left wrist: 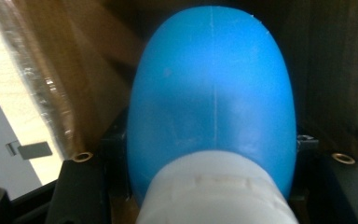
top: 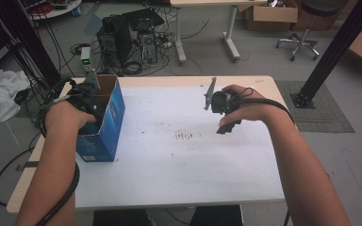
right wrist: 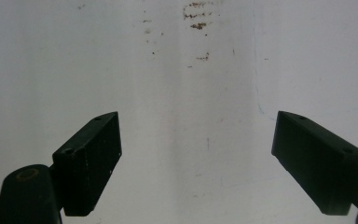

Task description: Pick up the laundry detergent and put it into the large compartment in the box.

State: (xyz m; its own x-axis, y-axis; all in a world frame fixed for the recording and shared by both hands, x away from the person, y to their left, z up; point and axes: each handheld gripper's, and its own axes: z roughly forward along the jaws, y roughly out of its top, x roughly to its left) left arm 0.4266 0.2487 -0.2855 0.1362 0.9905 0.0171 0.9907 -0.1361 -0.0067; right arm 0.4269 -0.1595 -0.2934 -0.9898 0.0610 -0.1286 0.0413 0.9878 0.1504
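Observation:
A blue cardboard box (top: 111, 117) stands open-topped at the table's left edge. My left gripper (top: 84, 96) reaches down into it from above, its tips hidden by the box wall. In the left gripper view a smooth blue egg-shaped object (left wrist: 212, 93) with a white ribbed collar (left wrist: 214, 186) sits between the black jaws, which press on both its sides; the box's brown inner walls (left wrist: 98, 70) surround it. My right gripper (top: 227, 123) hovers over the white tabletop (right wrist: 191, 70) right of centre. Its jaws stand wide apart with nothing between them (right wrist: 196, 154).
The white table (top: 179, 165) bears a few small dark marks (top: 186, 136) near its middle. Beyond the far edge are a computer tower (top: 118, 42) with cables, a desk leg and an office stool (top: 306, 28). A black post (top: 334, 47) rises at the right.

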